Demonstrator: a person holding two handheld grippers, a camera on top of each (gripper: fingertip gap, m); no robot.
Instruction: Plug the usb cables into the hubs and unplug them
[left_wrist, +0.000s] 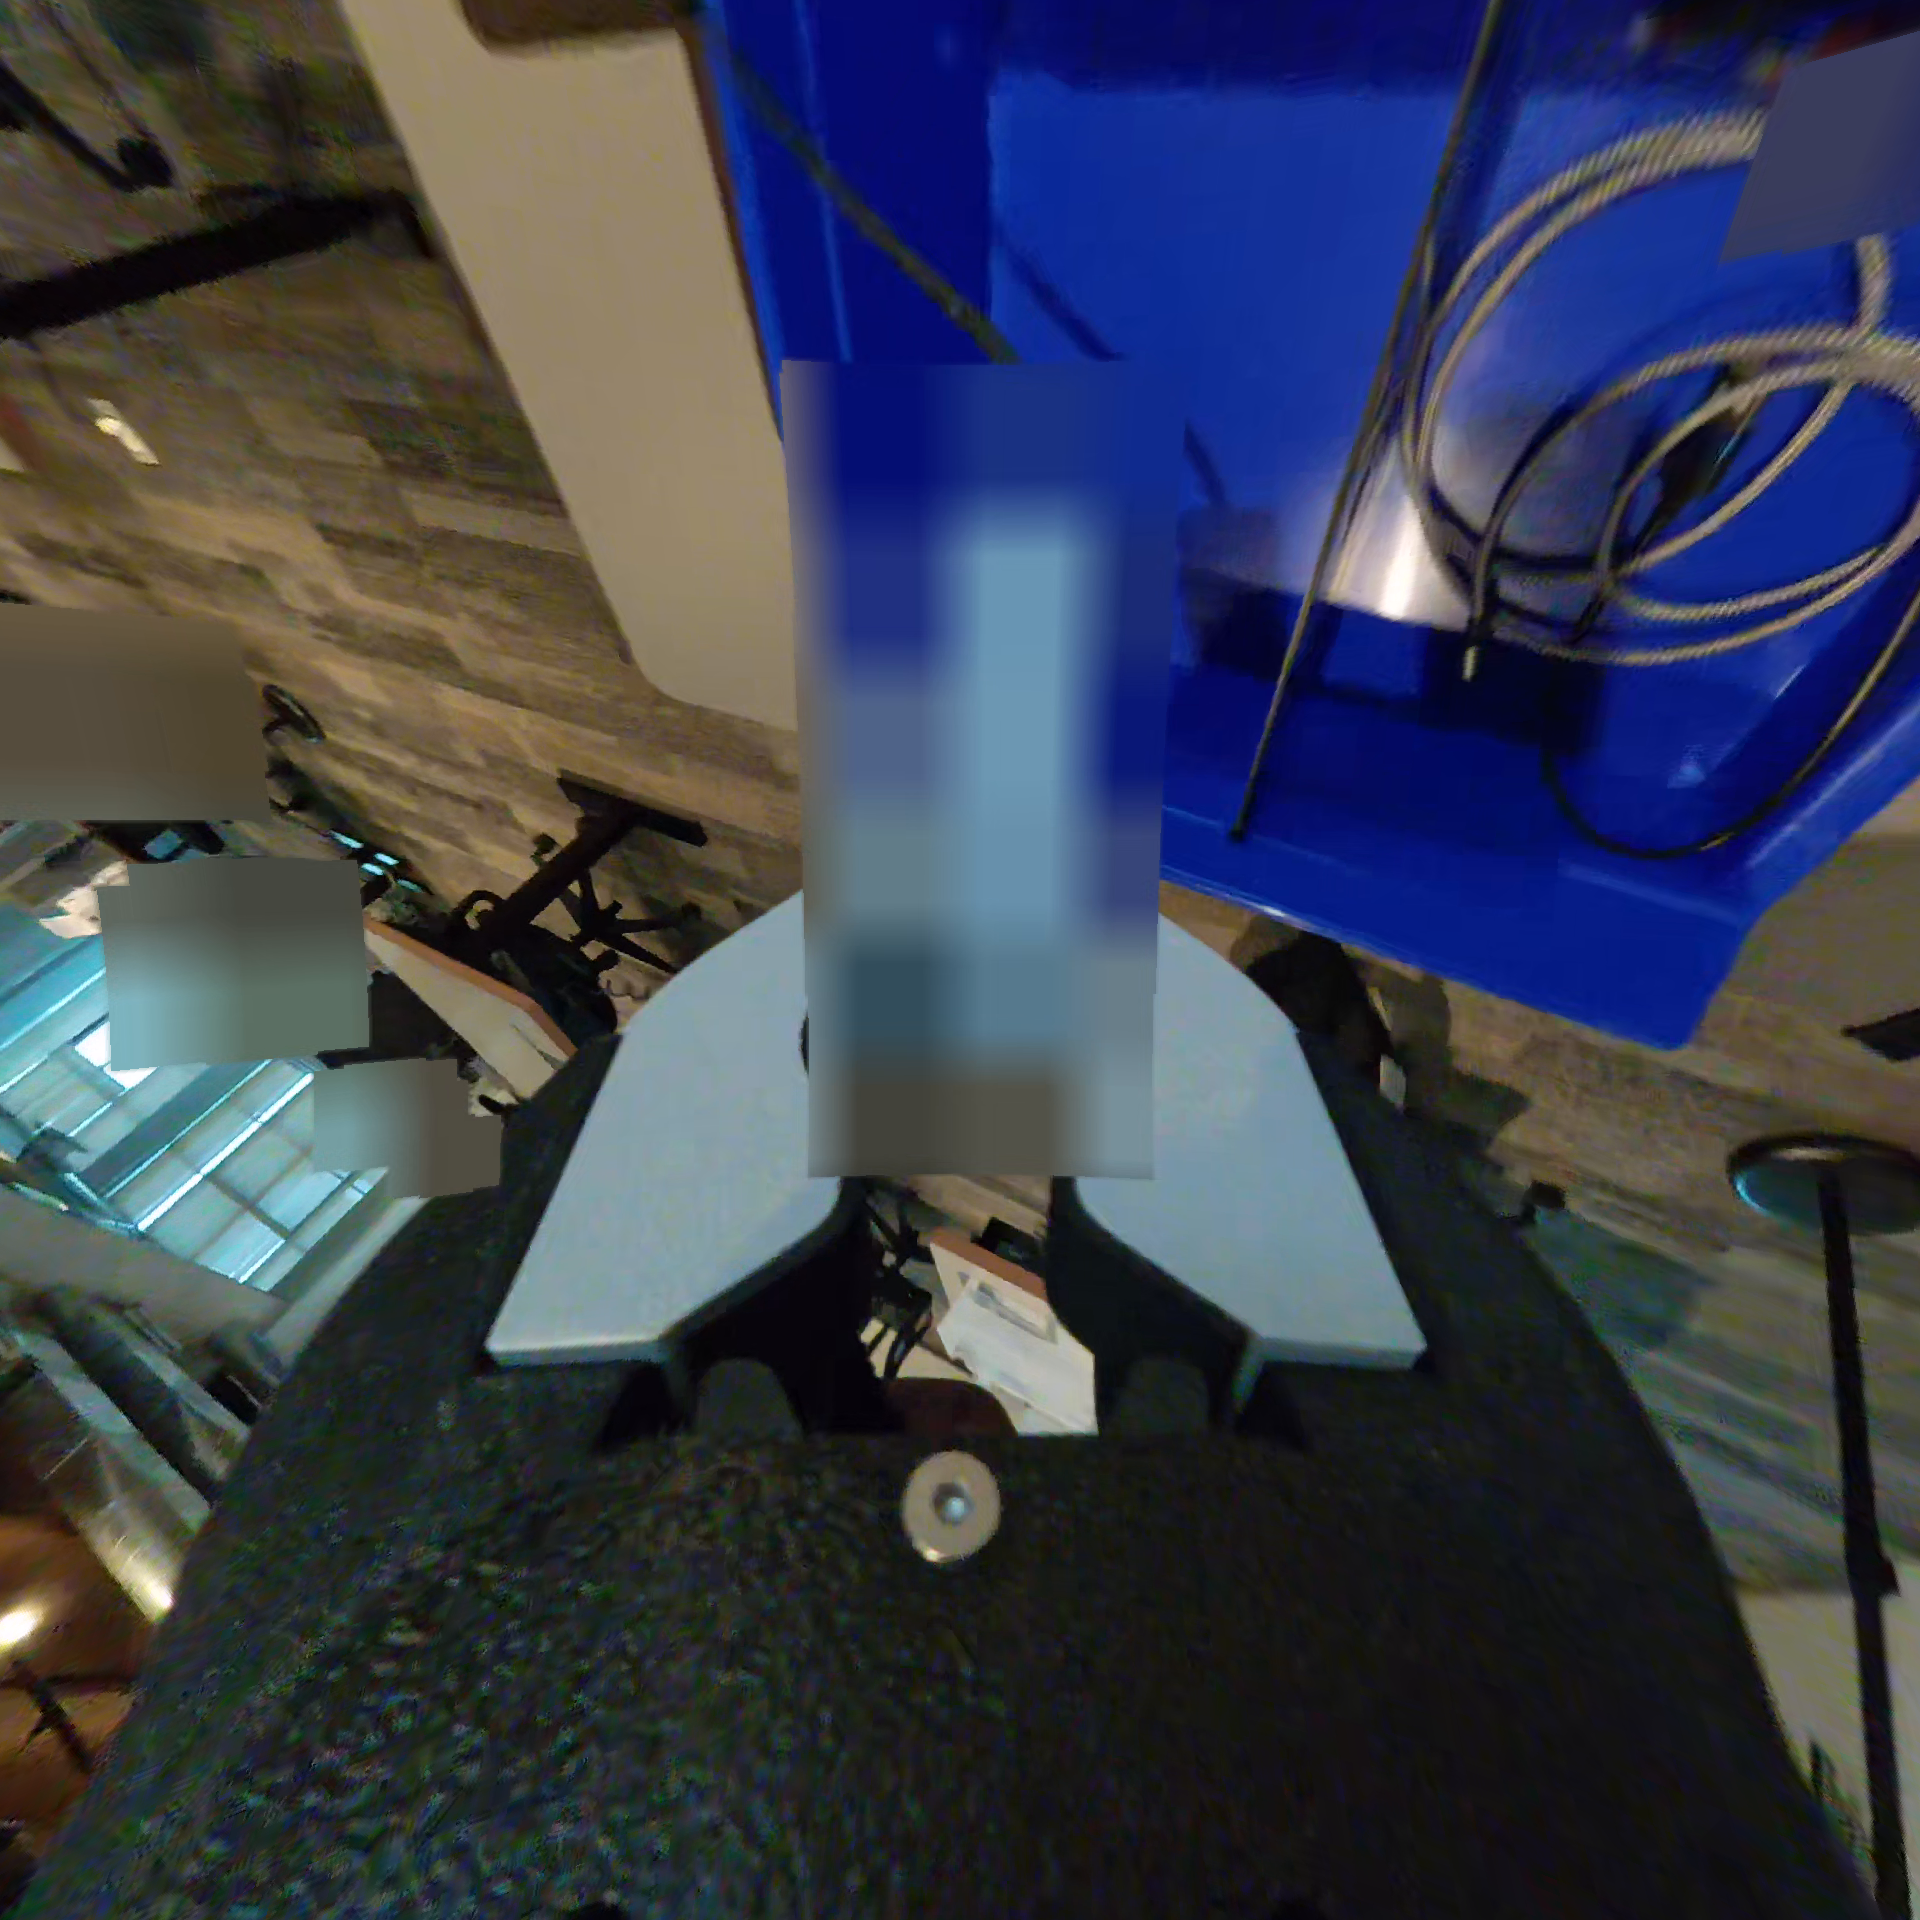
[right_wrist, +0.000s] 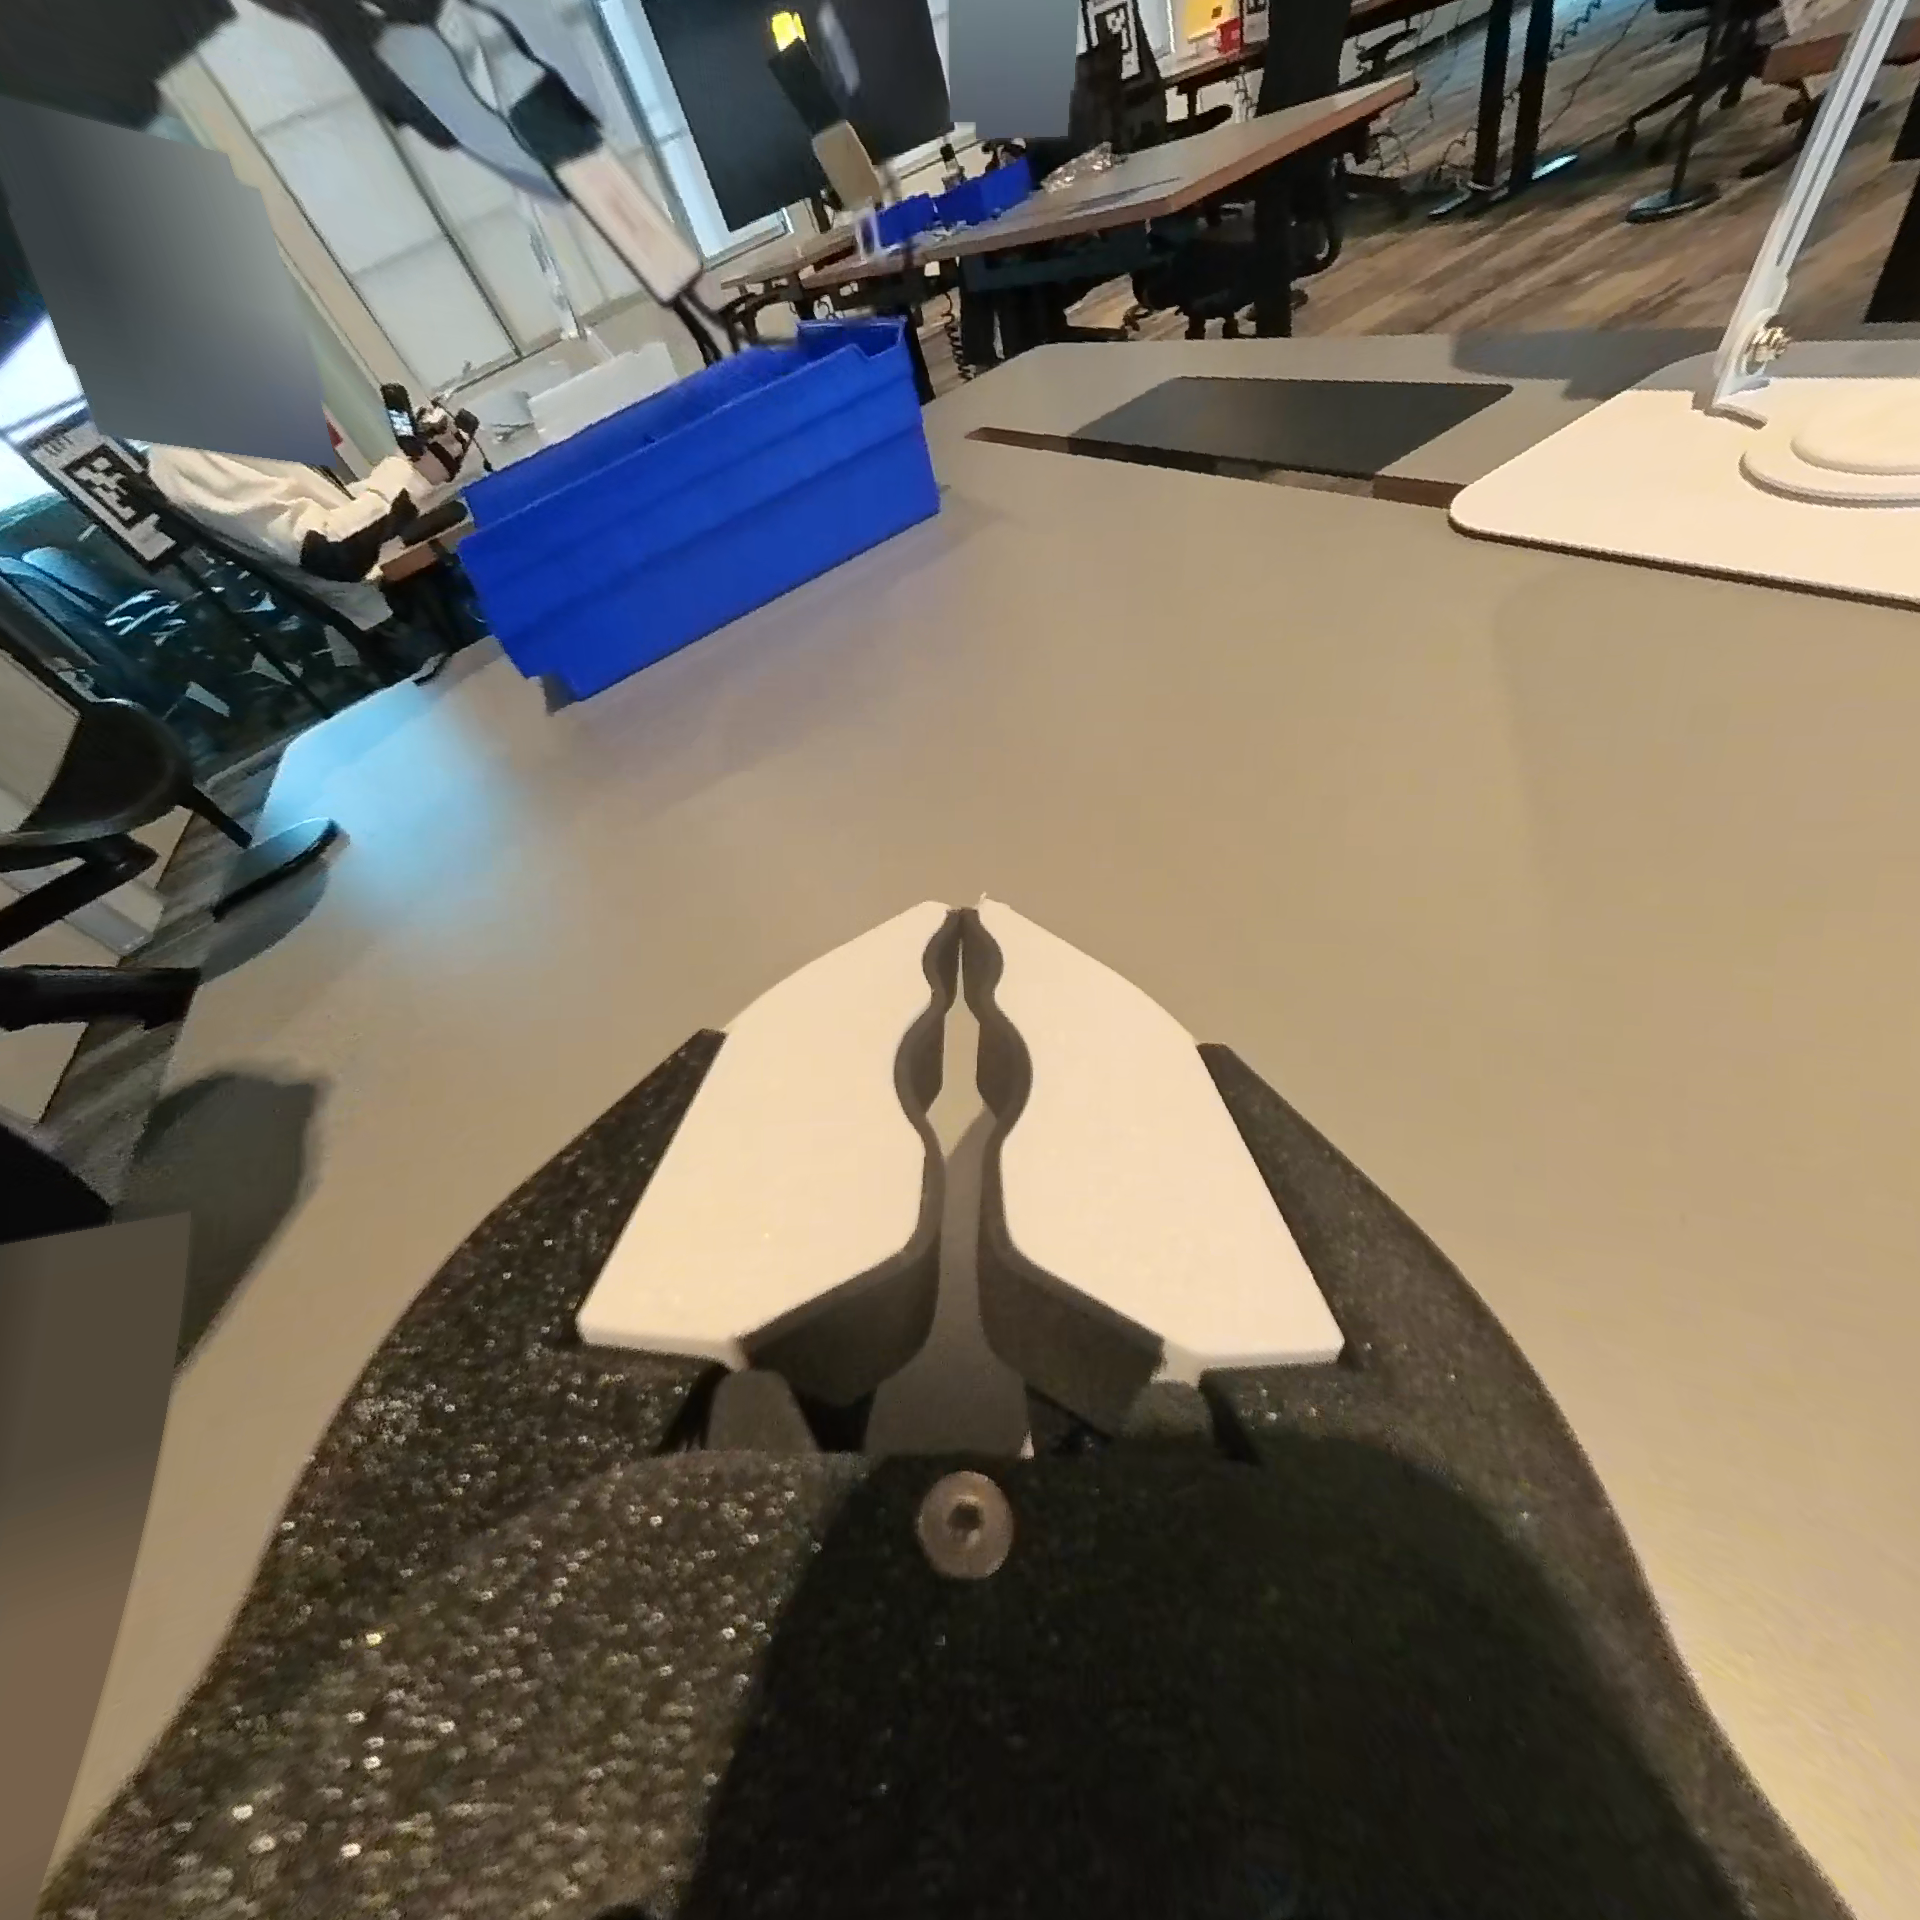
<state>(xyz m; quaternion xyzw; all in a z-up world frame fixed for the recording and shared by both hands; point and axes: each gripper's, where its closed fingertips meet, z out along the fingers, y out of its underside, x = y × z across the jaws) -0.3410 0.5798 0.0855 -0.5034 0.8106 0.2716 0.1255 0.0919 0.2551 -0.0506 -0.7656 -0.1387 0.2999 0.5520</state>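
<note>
The left wrist view is tilted hard, so floor and table run at a slant. The left gripper (left_wrist: 982, 1039) has its white fingers (left_wrist: 675, 1164) spread apart, but a blurred patch covers the gap between them, so I cannot tell whether it grips anything. Ahead of it and up to its right sits a blue plastic bin (left_wrist: 1455, 914), seen from above. Inside the bin lies a coiled braided silver cable (left_wrist: 1621, 613) with thinner black cables (left_wrist: 1340, 488) crossing it; no hub can be made out. The right gripper (right_wrist: 966, 920) is closed on nothing, its tips meeting, low above a bare grey table (right_wrist: 1351, 831). The same blue bin (right_wrist: 707, 530) stands well ahead and to its left, and a white lamp base (right_wrist: 1704, 509) sits ahead to its right. The cables look light and floppy, likely to snag in their loops, so the rigid plug end seems the better place to grip than the soft cord. Nothing appears plugged in yet.
</note>
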